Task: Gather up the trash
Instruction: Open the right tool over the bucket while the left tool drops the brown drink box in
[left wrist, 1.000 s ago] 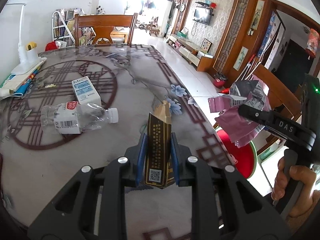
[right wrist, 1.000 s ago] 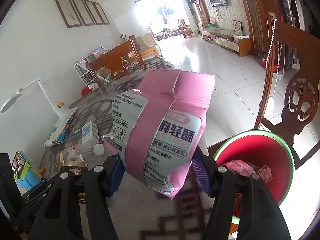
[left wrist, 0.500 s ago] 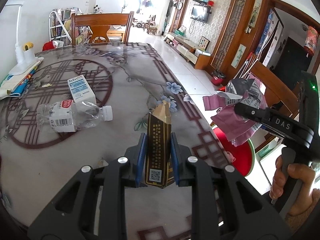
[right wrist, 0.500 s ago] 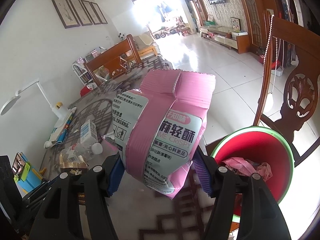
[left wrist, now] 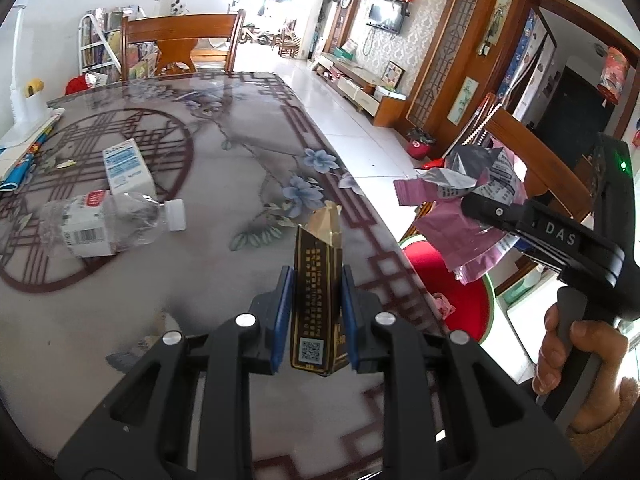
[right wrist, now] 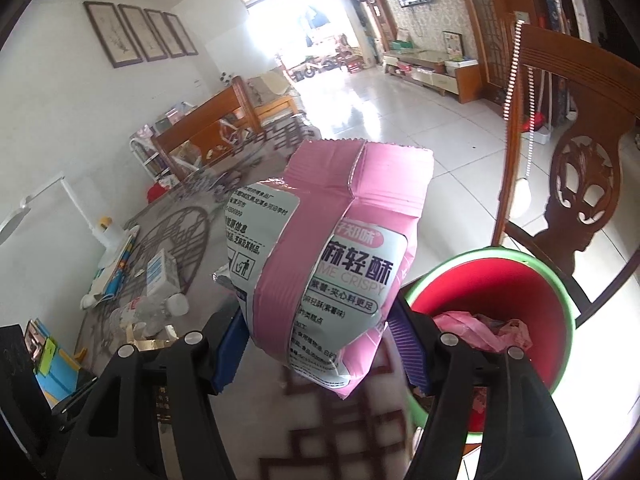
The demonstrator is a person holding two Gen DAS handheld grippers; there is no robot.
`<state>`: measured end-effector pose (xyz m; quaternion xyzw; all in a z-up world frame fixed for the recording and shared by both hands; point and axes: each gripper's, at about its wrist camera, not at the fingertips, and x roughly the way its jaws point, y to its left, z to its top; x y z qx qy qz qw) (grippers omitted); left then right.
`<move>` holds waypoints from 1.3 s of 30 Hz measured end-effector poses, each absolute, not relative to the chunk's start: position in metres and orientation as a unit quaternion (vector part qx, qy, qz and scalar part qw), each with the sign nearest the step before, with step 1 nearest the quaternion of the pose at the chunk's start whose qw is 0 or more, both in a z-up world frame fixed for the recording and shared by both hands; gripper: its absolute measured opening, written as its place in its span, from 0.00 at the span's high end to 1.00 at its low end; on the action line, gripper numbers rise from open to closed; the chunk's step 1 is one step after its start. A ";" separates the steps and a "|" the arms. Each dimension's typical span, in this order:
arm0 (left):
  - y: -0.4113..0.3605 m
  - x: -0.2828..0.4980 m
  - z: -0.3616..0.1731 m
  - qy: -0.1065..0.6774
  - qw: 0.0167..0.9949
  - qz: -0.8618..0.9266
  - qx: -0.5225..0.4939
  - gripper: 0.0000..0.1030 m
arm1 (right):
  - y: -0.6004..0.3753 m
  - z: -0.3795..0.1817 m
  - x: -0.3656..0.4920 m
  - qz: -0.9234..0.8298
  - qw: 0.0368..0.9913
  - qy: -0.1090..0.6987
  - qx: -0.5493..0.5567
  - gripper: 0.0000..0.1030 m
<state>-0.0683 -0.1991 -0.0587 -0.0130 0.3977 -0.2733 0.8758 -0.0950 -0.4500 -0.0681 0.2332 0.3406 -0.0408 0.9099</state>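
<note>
My left gripper [left wrist: 316, 274] is shut on a tall black-and-gold carton [left wrist: 318, 312] with a torn gold top, held above the patterned table [left wrist: 240, 140] near its right edge. My right gripper [right wrist: 318, 320] holds a pink snack bag [right wrist: 340, 240] between its blue pads, and its jaws are opening. The bag hangs at the table's edge, just left of a red bin with a green rim [right wrist: 500, 280]. In the left wrist view the bag [left wrist: 472, 236] and right gripper [left wrist: 480, 208] hover over the bin [left wrist: 464, 300], a hand on the handle.
A crushed clear bottle [left wrist: 108, 220] and a white-and-blue carton [left wrist: 126, 168] lie on the table's left half. A white lamp [left wrist: 16, 92] and papers sit at the far left edge. A carved wooden chair [right wrist: 580, 140] stands behind the bin, which holds pink plastic.
My left gripper has drifted with its carton toward the table's right edge and the bin. The right jaws have widened slightly around the bag, which stays over the bin's rim.
</note>
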 end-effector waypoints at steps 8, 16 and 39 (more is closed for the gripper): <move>-0.232 -0.067 -0.061 0.402 0.863 -0.307 -0.001 0.79 | -0.492 -0.070 -0.115 -0.095 0.906 0.319 0.262 0.39; -0.284 -0.073 -0.069 0.409 0.841 -0.354 0.012 0.79 | -0.533 -0.079 -0.129 -0.146 0.891 0.309 0.300 0.39; -0.373 -0.068 -0.101 0.440 0.785 -0.437 0.012 0.26 | -0.569 -0.100 -0.135 -0.216 0.851 0.317 0.359 0.27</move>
